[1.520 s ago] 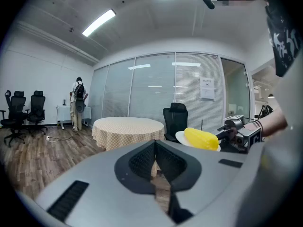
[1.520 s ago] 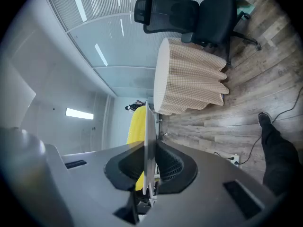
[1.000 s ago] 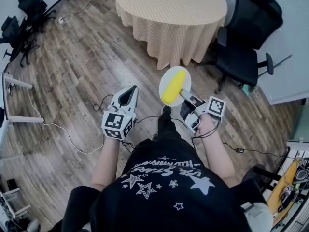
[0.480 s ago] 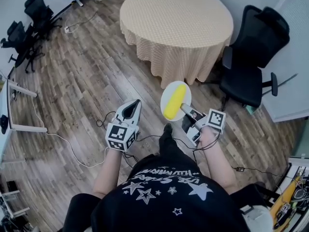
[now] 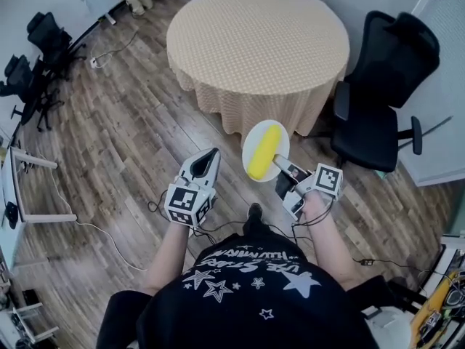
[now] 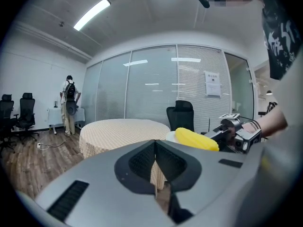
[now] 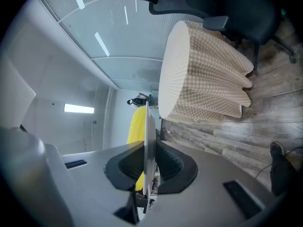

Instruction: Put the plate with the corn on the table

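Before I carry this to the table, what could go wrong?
The right gripper pinches the plate by its rim alone, and the corn lies loose on it: a tilt could roll it off. The left gripper is shut and lends no support. The chair stands beside the table; you might clip it.

Checked cloth table (image 5: 254, 42), wood-plank floor (image 5: 123, 144)

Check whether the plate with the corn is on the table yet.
Off: the right gripper clamps the plate, corn on it, above the floor, short of the table.
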